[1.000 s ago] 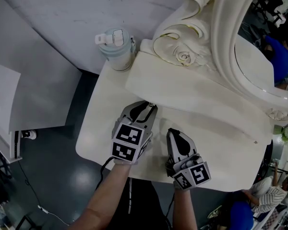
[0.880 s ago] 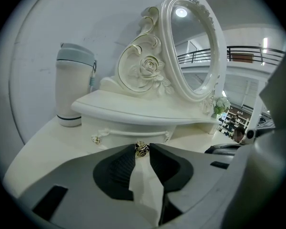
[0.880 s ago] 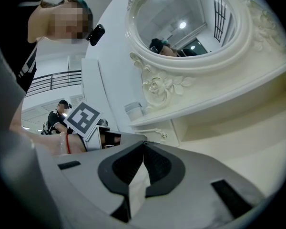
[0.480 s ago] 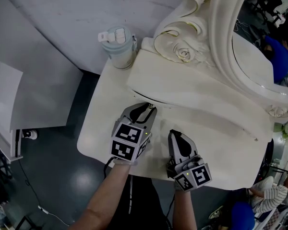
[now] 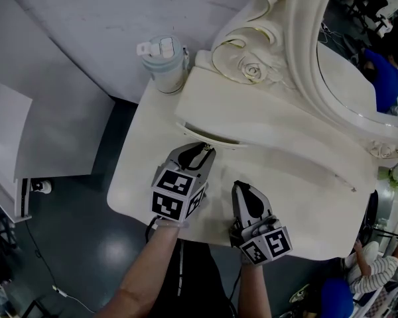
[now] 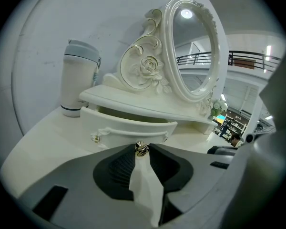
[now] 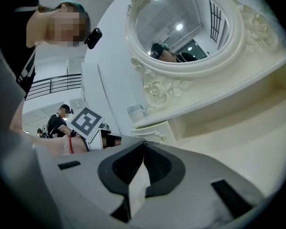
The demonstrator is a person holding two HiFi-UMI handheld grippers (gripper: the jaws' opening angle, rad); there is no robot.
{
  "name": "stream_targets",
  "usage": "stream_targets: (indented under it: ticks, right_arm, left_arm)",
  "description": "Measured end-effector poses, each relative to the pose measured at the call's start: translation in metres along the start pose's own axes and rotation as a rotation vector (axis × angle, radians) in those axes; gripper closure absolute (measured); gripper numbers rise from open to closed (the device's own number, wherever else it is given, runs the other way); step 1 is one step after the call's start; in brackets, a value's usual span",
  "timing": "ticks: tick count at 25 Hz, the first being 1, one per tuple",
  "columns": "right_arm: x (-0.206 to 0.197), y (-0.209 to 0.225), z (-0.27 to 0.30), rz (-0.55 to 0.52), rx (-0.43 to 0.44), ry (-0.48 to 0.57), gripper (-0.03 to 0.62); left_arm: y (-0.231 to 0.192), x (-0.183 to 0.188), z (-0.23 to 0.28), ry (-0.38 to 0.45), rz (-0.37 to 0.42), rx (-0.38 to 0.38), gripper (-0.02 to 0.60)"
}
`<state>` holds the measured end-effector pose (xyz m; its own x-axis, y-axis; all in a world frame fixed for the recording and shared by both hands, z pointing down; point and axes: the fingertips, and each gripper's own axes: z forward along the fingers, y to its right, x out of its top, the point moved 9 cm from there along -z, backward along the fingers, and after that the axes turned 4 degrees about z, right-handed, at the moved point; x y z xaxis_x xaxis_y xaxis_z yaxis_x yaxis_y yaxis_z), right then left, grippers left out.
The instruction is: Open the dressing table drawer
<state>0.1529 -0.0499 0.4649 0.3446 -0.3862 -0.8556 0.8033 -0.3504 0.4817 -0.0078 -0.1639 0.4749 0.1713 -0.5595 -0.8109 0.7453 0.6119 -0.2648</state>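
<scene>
I've got the L gripper (image 5: pixel 201 148) clamped on the knob (image 6: pixel 141 149) of the drawer (image 6: pixel 128 127), far-left under the shelf (image 5: pixel 252 111). It's crept nearer vs a sec ago, gap showing: pull's working. R gripper (image 5: pixel 243 189) closed, empty, just right.

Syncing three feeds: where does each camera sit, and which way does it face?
Head view: head-mounted, steeply down onto dressing table; left gripper, right gripper, forearms show.
Left gripper view: on it, facing drawer; jaws pinch the knob.
Right gripper view: on it, facing mirror; jaws shut, empty.
Shared: both gripper views show the drawer.
</scene>
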Motion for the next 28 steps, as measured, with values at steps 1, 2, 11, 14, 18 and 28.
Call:
stream_targets:
  ticks: [1, 2, 11, 14, 18, 28]
  right_arm:
    - [0.000, -0.001, 0.000, 0.000, -0.001, 0.000, 0.588]
    - [0.000, -0.001, -0.001, 0.000, -0.001, 0.001, 0.588]
    - [-0.004, -0.008, -0.003, 0.007, 0.000, 0.007, 0.588]
    - [-0.005, -0.010, -0.003, 0.008, 0.001, 0.006, 0.588]
    - [-0.007, -0.012, -0.004, 0.007, 0.001, 0.006, 0.588]
    - [-0.009, -0.016, -0.007, 0.007, 0.003, 0.007, 0.588]
  left_arm:
    - [0.000, 0.000, -0.001, -0.001, 0.000, -0.003, 0.476]
    - [0.000, 0.000, -0.001, -0.002, 0.001, -0.006, 0.476]
    - [0.002, -0.005, -0.006, -0.009, 0.001, -0.021, 0.476]
    - [0.003, -0.006, -0.008, -0.011, 0.003, -0.023, 0.477]
    - [0.003, -0.007, -0.010, -0.012, 0.004, -0.028, 0.477]
    - [0.005, -0.011, -0.015, -0.017, 0.002, -0.033, 0.477]
